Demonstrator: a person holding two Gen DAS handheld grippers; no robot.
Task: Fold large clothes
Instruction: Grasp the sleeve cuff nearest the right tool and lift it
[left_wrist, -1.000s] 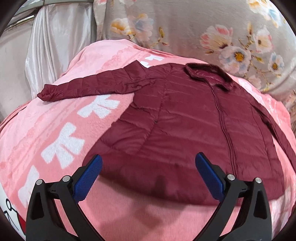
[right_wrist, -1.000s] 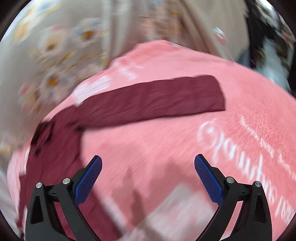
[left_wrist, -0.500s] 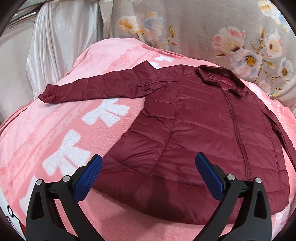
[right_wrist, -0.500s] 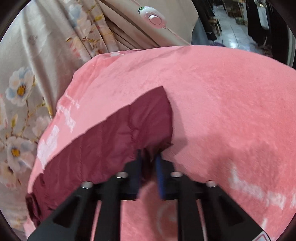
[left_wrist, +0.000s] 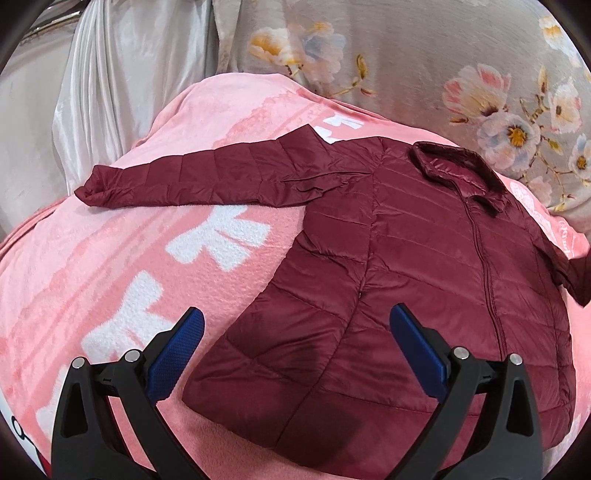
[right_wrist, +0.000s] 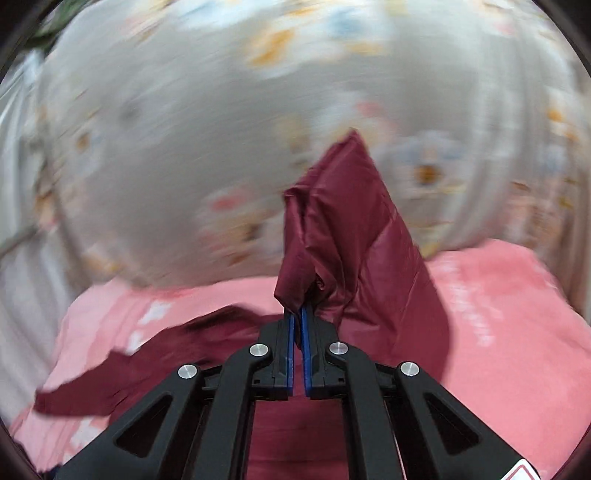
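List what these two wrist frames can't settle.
- Left wrist view: jacket hem hidden behind left tongs; its far sleeve is cut off at the right edge.
- Right wrist view: floral curtain motion-blurred; sleeve cuff bunched over right tongs, hiding pad contact.

A maroon quilted jacket (left_wrist: 413, 280) lies front up on a pink blanket (left_wrist: 110, 266), collar toward the floral curtain (left_wrist: 424, 62), one sleeve (left_wrist: 207, 177) stretched out to the left. The left gripper (left_wrist: 295, 354) hovers above the hem, blue fingers (left_wrist: 177, 354) spread wide, holding nothing.
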